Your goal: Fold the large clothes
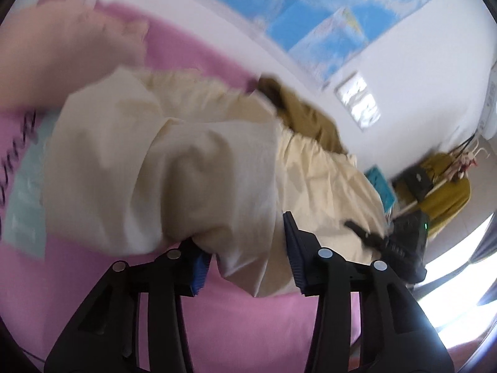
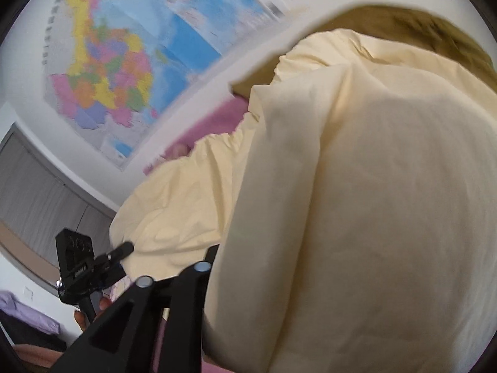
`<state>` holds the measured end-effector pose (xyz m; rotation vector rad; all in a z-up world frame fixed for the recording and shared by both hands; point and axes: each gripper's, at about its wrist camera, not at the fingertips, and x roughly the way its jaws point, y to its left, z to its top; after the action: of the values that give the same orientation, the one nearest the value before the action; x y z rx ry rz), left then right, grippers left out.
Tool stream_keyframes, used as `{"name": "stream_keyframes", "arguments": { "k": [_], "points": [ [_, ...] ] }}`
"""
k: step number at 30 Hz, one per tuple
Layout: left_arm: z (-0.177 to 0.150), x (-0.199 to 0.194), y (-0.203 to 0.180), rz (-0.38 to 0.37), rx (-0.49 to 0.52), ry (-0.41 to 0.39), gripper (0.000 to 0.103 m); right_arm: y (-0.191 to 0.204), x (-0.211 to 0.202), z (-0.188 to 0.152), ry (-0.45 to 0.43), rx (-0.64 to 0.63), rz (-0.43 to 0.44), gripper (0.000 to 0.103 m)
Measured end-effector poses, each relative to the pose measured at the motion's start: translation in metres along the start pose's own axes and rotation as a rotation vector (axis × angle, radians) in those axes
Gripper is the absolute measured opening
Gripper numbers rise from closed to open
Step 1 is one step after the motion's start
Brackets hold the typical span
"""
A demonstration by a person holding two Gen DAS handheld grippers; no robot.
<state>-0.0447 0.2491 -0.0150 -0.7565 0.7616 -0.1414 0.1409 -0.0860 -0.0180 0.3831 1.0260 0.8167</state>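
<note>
From my left wrist camera I see a pink bedsheet (image 1: 248,317), smooth and matte, with a pale mint patch and dark looping script at its far left. A peach-coloured soft mound (image 1: 62,56) lies blurred at the far left. Over the middle of the sheet lies the cream garment (image 1: 155,168), thin woven cloth bunched into rounded folds, its near hem hanging between my fingers. My left gripper (image 1: 245,248) stands spread wide, its ribbed blue pads (image 1: 198,270) apart, with the cloth draped across the gap and not pinched. Behind the garment sits an olive-brown cloth (image 1: 310,118), crumpled. To the right, the other black gripper (image 1: 400,242) touches the garment's edge. A glossy blue map (image 1: 310,15) hangs on the white wall.

From my right wrist camera, the map (image 2: 124,62) shows patchwork countries at the left. The left gripper (image 2: 84,267) shows low left. The cream garment (image 2: 357,202) billows over the right gripper (image 2: 211,258), hiding one finger, so I cannot tell its grip.
</note>
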Motion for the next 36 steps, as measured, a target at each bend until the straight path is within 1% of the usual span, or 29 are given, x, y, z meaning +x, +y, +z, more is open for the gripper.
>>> {"name": "stream_keyframes", "arguments": {
  "k": [1, 2, 4, 5, 6, 7, 9, 10, 13, 14, 16, 20, 22, 26, 28, 30, 32, 34, 35, 36],
  "points": [
    [-0.006, 0.004, 0.008, -0.009, -0.021, 0.022, 0.049, -0.010, 0.005, -0.005, 0.023, 0.035, 0.001, 0.027],
    [-0.009, 0.006, 0.013, -0.013, -0.035, 0.035, 0.050, -0.015, 0.007, -0.007, 0.029, 0.056, 0.003, 0.031],
    [-0.015, 0.006, 0.020, -0.023, -0.052, 0.046, 0.054, -0.020, 0.011, -0.011, 0.028, 0.074, 0.003, 0.040],
    [-0.016, 0.005, 0.019, -0.016, -0.044, 0.047, 0.055, -0.020, 0.012, -0.013, 0.029, 0.073, -0.008, 0.051],
    [-0.019, 0.004, 0.019, -0.004, -0.033, 0.046, 0.061, -0.020, 0.012, -0.015, 0.031, 0.075, -0.013, 0.061],
    [-0.022, 0.002, 0.018, 0.006, -0.021, 0.051, 0.070, -0.021, 0.012, -0.017, 0.032, 0.081, -0.008, 0.064],
    [-0.026, 0.001, 0.020, 0.027, -0.016, 0.056, 0.076, -0.023, 0.013, -0.020, 0.034, 0.095, -0.007, 0.069],
    [-0.027, 0.000, 0.022, 0.026, -0.023, 0.058, 0.080, -0.025, 0.013, -0.021, 0.033, 0.106, -0.004, 0.071],
    [-0.029, -0.003, 0.036, -0.019, -0.094, 0.070, 0.082, -0.030, 0.013, -0.025, 0.030, 0.136, 0.015, 0.073],
    [-0.026, -0.002, 0.041, -0.046, -0.124, 0.068, 0.084, -0.029, 0.013, -0.025, 0.024, 0.135, 0.014, 0.073],
    [-0.022, 0.004, 0.046, -0.084, -0.153, 0.062, 0.085, -0.030, 0.013, -0.025, 0.015, 0.138, 0.017, 0.076],
    [-0.009, 0.013, 0.051, -0.120, -0.183, 0.020, 0.085, -0.031, 0.014, -0.020, -0.016, 0.172, 0.043, 0.080],
    [-0.003, 0.019, 0.053, -0.136, -0.204, 0.005, 0.085, -0.035, 0.014, -0.019, -0.033, 0.191, 0.048, 0.081],
    [0.006, 0.029, 0.050, -0.110, -0.225, -0.007, 0.087, -0.037, 0.019, -0.011, -0.061, 0.225, 0.045, 0.082],
    [0.009, 0.033, 0.046, -0.102, -0.237, -0.017, 0.094, -0.038, 0.021, -0.009, -0.082, 0.238, 0.033, 0.082],
    [0.012, 0.038, 0.045, -0.070, -0.229, -0.007, 0.093, -0.037, 0.025, -0.006, -0.094, 0.232, 0.023, 0.083],
    [0.014, 0.043, 0.043, -0.030, -0.215, 0.002, 0.089, -0.035, 0.028, -0.004, -0.092, 0.220, 0.000, 0.082],
    [0.014, 0.047, 0.044, -0.015, -0.212, 0.009, 0.077, -0.034, 0.031, -0.003, -0.084, 0.206, -0.026, 0.069],
    [0.015, 0.048, 0.045, -0.020, -0.218, 0.012, 0.075, -0.035, 0.032, -0.003, -0.070, 0.196, -0.043, 0.053],
    [0.015, 0.048, 0.047, -0.027, -0.229, 0.015, 0.070, -0.035, 0.032, -0.003, -0.068, 0.183, -0.031, 0.044]
  ]
}}
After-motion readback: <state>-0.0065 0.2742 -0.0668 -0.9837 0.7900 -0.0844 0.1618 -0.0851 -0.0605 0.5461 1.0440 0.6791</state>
